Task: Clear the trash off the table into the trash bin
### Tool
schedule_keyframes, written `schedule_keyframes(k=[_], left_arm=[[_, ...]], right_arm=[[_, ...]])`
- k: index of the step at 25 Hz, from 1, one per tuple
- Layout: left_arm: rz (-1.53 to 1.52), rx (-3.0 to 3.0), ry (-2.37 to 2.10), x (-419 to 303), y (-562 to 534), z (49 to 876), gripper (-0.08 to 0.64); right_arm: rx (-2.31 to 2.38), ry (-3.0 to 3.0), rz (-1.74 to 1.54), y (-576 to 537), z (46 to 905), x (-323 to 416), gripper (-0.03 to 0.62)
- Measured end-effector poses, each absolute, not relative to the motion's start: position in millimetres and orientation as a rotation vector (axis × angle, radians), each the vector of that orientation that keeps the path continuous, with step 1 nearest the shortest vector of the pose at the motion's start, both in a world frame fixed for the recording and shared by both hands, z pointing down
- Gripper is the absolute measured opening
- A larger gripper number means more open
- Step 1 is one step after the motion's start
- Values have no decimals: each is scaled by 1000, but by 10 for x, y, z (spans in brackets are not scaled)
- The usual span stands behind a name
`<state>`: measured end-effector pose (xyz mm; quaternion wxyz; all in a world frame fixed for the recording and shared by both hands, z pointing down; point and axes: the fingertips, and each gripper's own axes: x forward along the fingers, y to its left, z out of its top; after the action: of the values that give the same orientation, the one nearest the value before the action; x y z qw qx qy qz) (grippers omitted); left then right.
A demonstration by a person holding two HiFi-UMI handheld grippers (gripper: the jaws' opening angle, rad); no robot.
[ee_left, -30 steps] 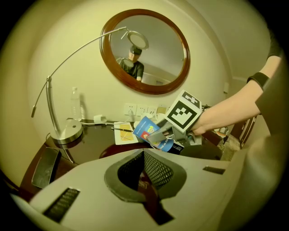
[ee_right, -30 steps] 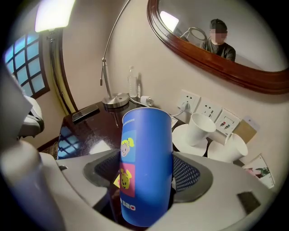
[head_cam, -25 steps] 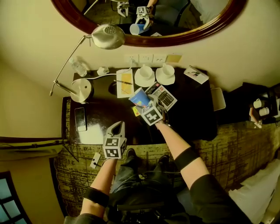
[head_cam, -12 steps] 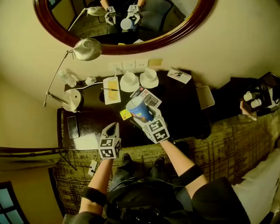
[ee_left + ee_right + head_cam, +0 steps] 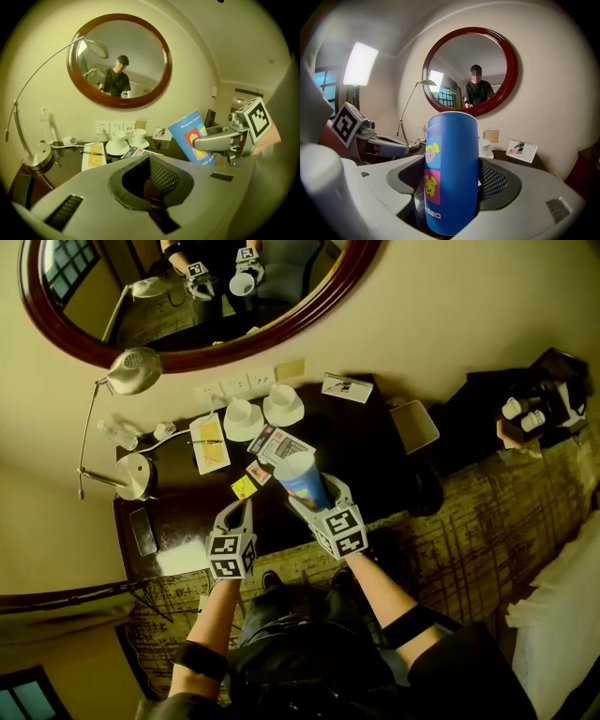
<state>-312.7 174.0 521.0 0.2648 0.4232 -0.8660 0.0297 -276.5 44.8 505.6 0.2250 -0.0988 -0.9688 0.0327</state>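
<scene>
A tall blue paper cup (image 5: 302, 479) with cartoon pictures stands upright between the jaws of my right gripper (image 5: 314, 493), which is shut on it above the dark desk's (image 5: 375, 460) front edge. The cup (image 5: 451, 173) fills the right gripper view. In the left gripper view the same cup (image 5: 191, 139) hangs to the right, clamped by the right gripper (image 5: 216, 140). My left gripper (image 5: 236, 514) is shut with nothing in it, just left of the cup. A small yellow scrap (image 5: 244, 487) and a printed leaflet (image 5: 281, 446) lie on the desk.
Two white cups on saucers (image 5: 244, 416) (image 5: 283, 401) stand at the back by the wall sockets. A notepad with a pen (image 5: 208, 442), a lamp base (image 5: 136, 472), a phone (image 5: 142, 532) and a card (image 5: 347, 387) are also there. A pale square container (image 5: 414, 426) sits at the desk's right end.
The right gripper has lifted the blue cup off the desk and drawn it back toward the front edge, turning it upright. The left gripper has risen and moved closer to the cup.
</scene>
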Motion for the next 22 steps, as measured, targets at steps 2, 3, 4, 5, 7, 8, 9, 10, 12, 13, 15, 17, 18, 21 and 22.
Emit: schedule_keyframes(k=[2,3,4,5,7,8,9,10,12,13,15,17,18,21,22], left_arm=[[100,1211,-2311,-3035,1476,5187,2],[111,1248,-2295,-2973,1332,5179,2],[122,1288,-2277,-2898,1182,5173,2],[132,1327,-2258,-2814,1027,5173,2],[153,1409,-2216,-2624,700,5183,2],[165,1451,-2189,-2514,526,5185,2],[178,1496,-2158,-2392,346,5188,2],[191,1545,-2124,-2254,162,5191,2],[218,1658,-2046,-1934,-220,5188,2],[232,1713,-2006,-1762,-404,5186,2],[259,1807,-1934,-1420,-734,5182,2],[286,1885,-1868,-1080,-1021,5178,2],[298,1923,-1835,-908,-1153,5173,2],[335,2030,-1732,-385,-1486,5151,2],[347,2062,-1697,-218,-1572,5149,2]], right_arm=[[-202,-2674,114,233,5083,-2590,364],[-161,-2675,127,110,5092,-2487,364],[-118,-2678,140,-18,5098,-2375,364],[-73,-2681,151,-151,5102,-2255,364],[18,-2685,167,-429,5100,-1994,364],[67,-2686,175,-573,5096,-1851,364],[121,-2687,184,-720,5090,-1693,364],[181,-2685,194,-870,5083,-1515,364],[318,-2676,213,-1173,5069,-1105,364],[387,-2668,223,-1319,5060,-888,364],[510,-2650,249,-1576,5039,-457,364],[621,-2627,281,-1786,5016,-37,364],[674,-2614,298,-1877,5011,168,364],[817,-2569,338,-2103,5100,752,364],[858,-2551,343,-2161,5173,936,364]])
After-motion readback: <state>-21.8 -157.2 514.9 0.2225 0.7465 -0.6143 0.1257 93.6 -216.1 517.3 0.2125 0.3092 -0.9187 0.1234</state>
